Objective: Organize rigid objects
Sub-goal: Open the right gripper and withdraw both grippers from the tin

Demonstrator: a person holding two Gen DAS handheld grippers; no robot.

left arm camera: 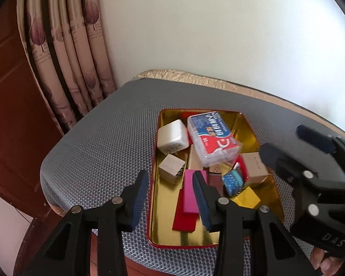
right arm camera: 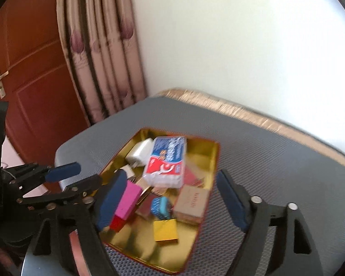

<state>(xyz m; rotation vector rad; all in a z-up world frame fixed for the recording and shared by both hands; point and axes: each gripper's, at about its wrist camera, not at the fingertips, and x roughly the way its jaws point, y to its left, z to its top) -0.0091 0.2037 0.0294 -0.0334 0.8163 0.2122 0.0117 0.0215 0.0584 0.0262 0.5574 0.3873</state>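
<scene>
- While its blue-padded fingers (right arm camera: 230, 197) stand wide apart with nothing between them, the right gripper (right arm camera: 170, 197) hangs above the near end of the gold tin (right arm camera: 209, 158).
- Left gripper (left arm camera: 170, 197), jaws part-open and empty, straddles the tin's near left wall.
- Inside the red-rimmed tin, on a grey mat (left arm camera: 99, 147): a clear floss-pick box (left arm camera: 212, 135) tilted atop a white charger (left arm camera: 172, 135) at the far end.
- Nearer lie a pink block (left arm camera: 191, 193), a red card (left arm camera: 184, 218), a blue tape roll (left arm camera: 232, 181), a tan carton (left arm camera: 255, 168) and a yellow square (left arm camera: 246, 197).
- Patterned curtain (left arm camera: 64, 57) hangs far left.
</scene>
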